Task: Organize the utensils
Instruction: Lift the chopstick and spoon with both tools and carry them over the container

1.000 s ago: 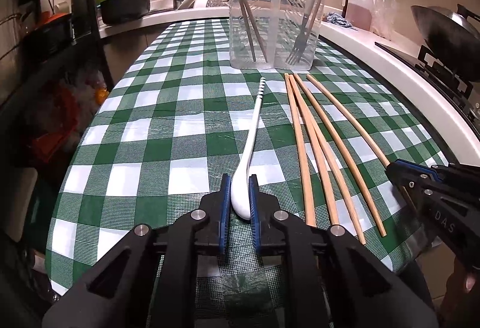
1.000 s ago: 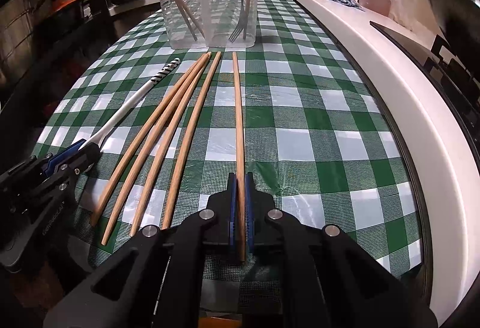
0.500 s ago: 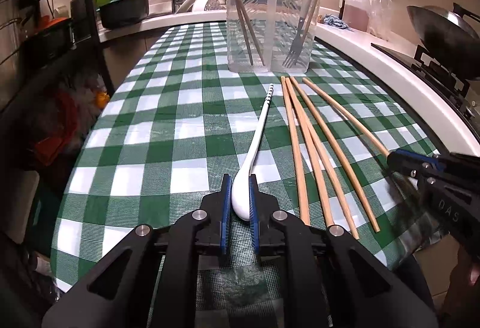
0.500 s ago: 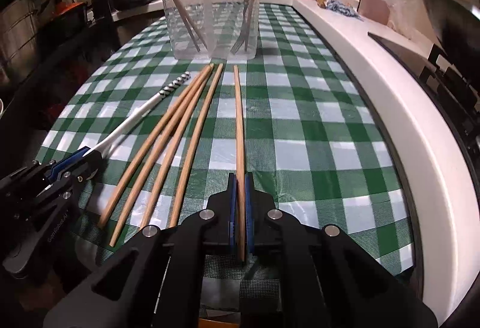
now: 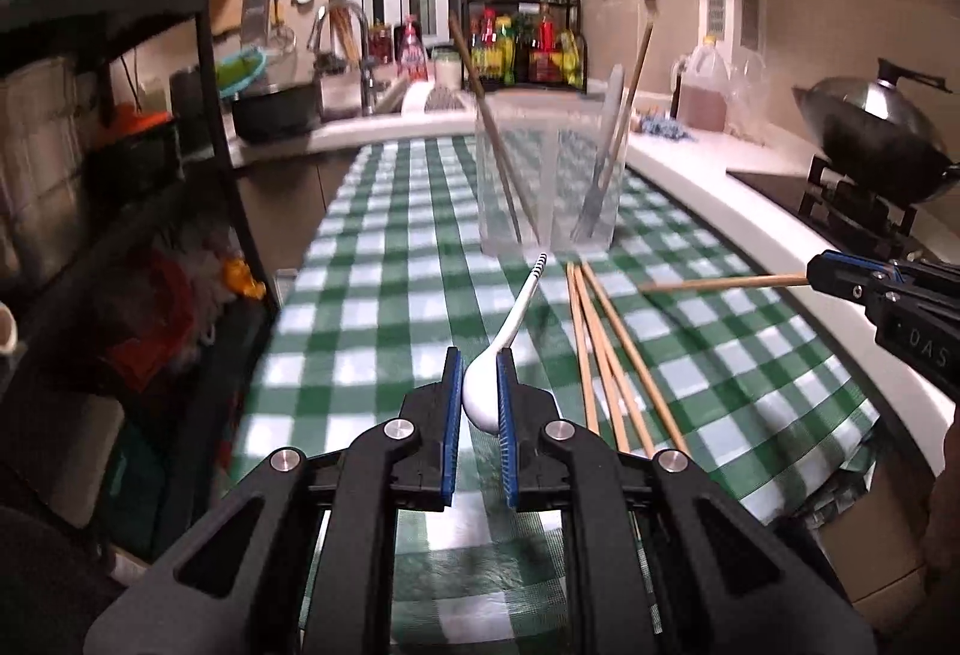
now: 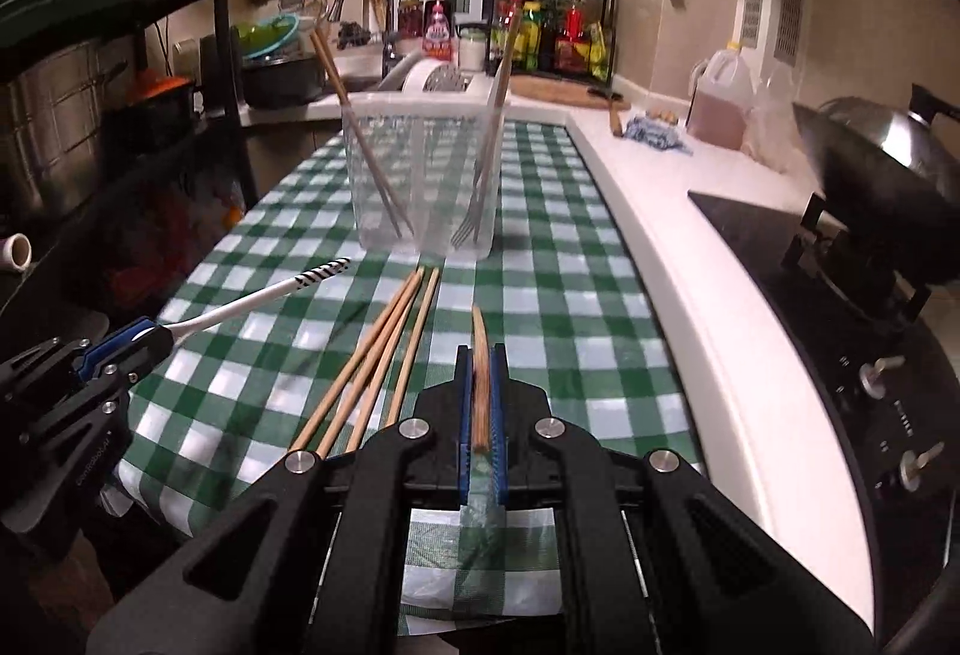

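My left gripper [image 5: 480,361] is shut on the bowl of a white spoon [image 5: 510,319] with a striped handle end, held above the checked tablecloth; it also shows in the right wrist view [image 6: 252,302]. My right gripper [image 6: 481,355] is shut on one wooden chopstick [image 6: 480,355], lifted off the table, also seen in the left wrist view [image 5: 720,284]. Three more chopsticks [image 6: 384,355] lie on the cloth. A clear plastic container [image 6: 423,175] ahead holds chopsticks and a fork.
The green checked tablecloth [image 6: 540,307] covers the counter. A white counter edge [image 6: 690,295] runs along the right, with a stove and wok [image 6: 882,163] beyond. A sink [image 5: 360,97] and bottle rack stand at the back. A black shelf [image 5: 120,145] is on the left.
Both grippers have risen from the table, lifting the spoon and the single chopstick off the cloth. The other chopsticks stay on the cloth.
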The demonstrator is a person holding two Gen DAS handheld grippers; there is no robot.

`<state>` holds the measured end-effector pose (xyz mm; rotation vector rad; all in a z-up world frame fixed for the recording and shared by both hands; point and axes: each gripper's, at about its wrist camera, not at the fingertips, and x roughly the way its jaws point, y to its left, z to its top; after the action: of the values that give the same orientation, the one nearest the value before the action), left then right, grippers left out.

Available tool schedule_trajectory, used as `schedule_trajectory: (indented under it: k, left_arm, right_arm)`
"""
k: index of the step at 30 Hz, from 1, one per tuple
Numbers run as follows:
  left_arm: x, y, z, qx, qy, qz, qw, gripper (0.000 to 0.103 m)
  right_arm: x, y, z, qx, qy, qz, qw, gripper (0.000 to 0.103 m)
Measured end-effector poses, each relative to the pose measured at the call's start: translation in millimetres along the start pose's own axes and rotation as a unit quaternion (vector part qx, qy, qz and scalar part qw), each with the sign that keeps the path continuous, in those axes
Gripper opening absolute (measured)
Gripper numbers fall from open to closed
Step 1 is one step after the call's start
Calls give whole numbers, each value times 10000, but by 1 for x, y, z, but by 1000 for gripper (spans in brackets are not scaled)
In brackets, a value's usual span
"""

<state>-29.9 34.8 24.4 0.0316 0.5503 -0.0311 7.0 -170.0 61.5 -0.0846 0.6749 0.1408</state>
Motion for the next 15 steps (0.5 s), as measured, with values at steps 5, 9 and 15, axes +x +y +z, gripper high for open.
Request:
schedule_trajectory:
  k: [5, 9, 15]
  left_arm:
    - [-16, 2, 18, 228, -223, -20, 9995, 11]
    - [-24, 9, 34, 257, -346, -23, 9991, 12]
    - [-21, 16, 57, 194, -472, -78, 9987, 12]
  right_arm:
    - [-19, -7, 22, -60, -292, 15, 9996, 6]
    - [-22, -13, 36, 20, -350, 49, 9994, 6]
    - [-20, -12, 53, 14, -355, 162, 9992, 6]
